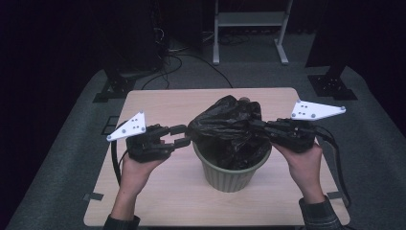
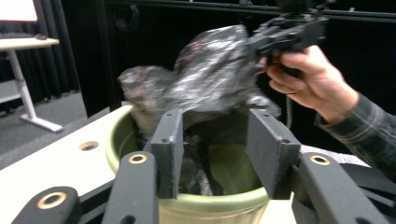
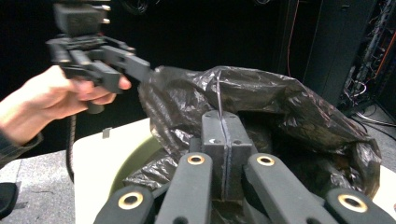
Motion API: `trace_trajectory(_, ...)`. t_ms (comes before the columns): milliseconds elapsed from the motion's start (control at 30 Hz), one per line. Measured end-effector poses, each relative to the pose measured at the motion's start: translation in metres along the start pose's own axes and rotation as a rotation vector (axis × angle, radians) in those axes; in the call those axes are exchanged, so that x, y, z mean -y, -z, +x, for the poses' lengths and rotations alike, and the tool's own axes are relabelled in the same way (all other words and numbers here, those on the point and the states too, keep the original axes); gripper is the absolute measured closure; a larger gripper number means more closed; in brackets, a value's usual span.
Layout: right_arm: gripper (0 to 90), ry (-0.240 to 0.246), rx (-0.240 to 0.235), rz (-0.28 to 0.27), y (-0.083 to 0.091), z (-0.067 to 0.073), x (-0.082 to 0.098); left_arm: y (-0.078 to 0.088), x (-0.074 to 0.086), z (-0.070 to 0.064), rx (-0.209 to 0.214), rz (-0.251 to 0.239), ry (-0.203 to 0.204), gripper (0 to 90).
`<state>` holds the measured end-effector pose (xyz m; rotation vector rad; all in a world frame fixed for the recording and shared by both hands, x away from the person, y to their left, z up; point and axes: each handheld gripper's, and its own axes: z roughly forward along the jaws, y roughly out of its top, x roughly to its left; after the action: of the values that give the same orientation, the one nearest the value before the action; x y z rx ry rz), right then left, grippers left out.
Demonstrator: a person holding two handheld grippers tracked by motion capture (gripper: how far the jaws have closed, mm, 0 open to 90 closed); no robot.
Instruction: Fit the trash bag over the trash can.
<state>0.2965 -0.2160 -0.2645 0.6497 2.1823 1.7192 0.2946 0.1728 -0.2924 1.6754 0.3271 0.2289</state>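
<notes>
Right jaws: pressed flat together, pad against pad, with a thin fold of the black bag (image 3: 261,93) pinched in the seam — the plastic rises in a crease straight up from between the pads in the right gripper view.
Right gripper (image 1: 256,126): at the right side of the bag, level with its bunched top, pointing left across the table; the hand (image 1: 302,162) holds it from below and behind.
Left jaws: parted, with a clear gap between the two pads; nothing is pressed between them, though the bag and the pot's inside show through the gap in the left gripper view.
Left gripper (image 1: 184,135): at the left side of the bag, pointing right, its tips touching or just short of the plastic — I cannot tell which; the other hand (image 1: 140,167) grips it from below.
Black bag: sits in the mouth of the pot, its lower part down inside, its crumpled top standing well above the rim, between the two grippers.
Pot (image 1: 229,178): a pale green round pot, upright, near the middle of the table, slightly toward the near edge.
Table (image 1: 158,105): light wood top with rounded corners; the pot stands on it.
Beyond the table: grey floor, cables and a pale metal stand at the far side.
</notes>
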Motion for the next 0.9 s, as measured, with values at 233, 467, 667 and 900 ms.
trace_trajectory(233,89.9,-0.008,-0.011,-0.024,-0.001,0.0,-0.006,-0.027,0.004,-0.011,0.063,0.044,0.025,56.1)
trace_trajectory(467,89.9,-0.004,-0.013,-0.02,0.001,0.002,-0.006,-0.057,0.012,-0.006,0.083,0.044,0.065,49.1)
trace_trajectory(667,89.9,0.004,-0.012,-0.02,0.005,0.003,-0.007,-0.06,0.009,-0.006,0.098,-0.014,0.088,48.5)
trace_trajectory(900,89.9,0.011,-0.015,-0.015,0.003,0.005,-0.005,-0.062,0.009,-0.003,0.099,-0.036,0.112,51.2)
